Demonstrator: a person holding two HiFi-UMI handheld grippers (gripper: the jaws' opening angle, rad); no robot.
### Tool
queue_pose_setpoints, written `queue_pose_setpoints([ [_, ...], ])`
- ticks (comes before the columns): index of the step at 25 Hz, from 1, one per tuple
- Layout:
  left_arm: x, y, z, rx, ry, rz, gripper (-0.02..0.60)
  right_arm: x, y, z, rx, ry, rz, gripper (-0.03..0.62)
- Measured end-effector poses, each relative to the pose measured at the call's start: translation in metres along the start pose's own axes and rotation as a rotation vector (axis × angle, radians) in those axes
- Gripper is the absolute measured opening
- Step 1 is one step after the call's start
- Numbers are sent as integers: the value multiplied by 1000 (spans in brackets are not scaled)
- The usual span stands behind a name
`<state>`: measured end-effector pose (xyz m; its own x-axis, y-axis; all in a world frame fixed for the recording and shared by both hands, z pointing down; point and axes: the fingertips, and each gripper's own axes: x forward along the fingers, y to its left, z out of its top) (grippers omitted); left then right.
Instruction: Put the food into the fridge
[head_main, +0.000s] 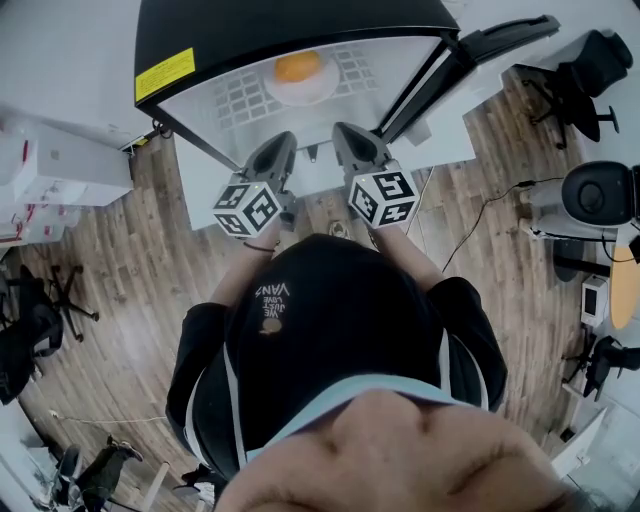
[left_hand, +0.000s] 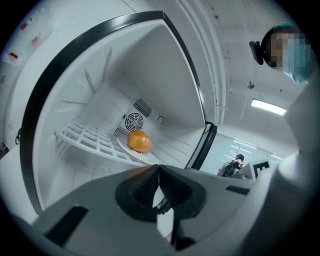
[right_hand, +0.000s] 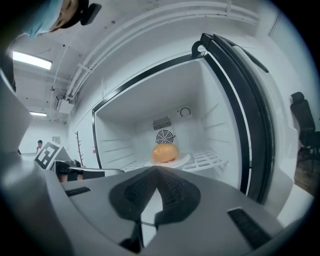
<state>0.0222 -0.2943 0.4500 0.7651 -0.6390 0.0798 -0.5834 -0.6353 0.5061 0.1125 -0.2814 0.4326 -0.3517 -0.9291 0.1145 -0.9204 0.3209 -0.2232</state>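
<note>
Clenched and empty, the left gripper (head_main: 283, 148) and the right gripper (head_main: 346, 138) hang side by side before an open fridge (head_main: 280, 25), each pair of jaws pressed together with nothing between them, as both gripper views show.

The task's food (left_hand: 139, 141), a round, orange-coloured piece, sits on a white plate (left_hand: 123, 148) that rests on the white wire shelf (left_hand: 85, 134) inside the compartment, just in front of the round fan grille (left_hand: 134, 121) in the back wall. Whether it is a fruit or a glazed bun cannot be told. It looks light and smooth-skinned, and being rounded it would likely roll if the plate were tipped. The plate looks stiff and possibly breakable, so its near rim, held level, seems a safer place to grip than the food itself.

Nothing stands between the grippers and the shelf. The fridge door (head_main: 500, 40) is swung wide to the right, its dark seal filling the right side of the right gripper view. A yellow label (head_main: 165, 73) marks the fridge's black top. Around the person on the wooden floor (head_main: 130, 270) are office chairs (head_main: 585, 70) and a trailing cable (head_main: 480, 215). With the food already inside, the open door appears to be what is left to attend to.
</note>
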Motion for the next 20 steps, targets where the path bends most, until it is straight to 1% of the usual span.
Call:
queue_pose_setpoints([
  [7,-15,-8,-9,11,15,-27,18,-23,9,-8,4,-10,-55,12],
  [14,-30,-19,-15,22,33,-78,18,-44,17,-15,24,-32,-118,12],
  [20,-43,-23,-23,30,52,-108,18,-60,28,-25,32,-39,-161,12],
])
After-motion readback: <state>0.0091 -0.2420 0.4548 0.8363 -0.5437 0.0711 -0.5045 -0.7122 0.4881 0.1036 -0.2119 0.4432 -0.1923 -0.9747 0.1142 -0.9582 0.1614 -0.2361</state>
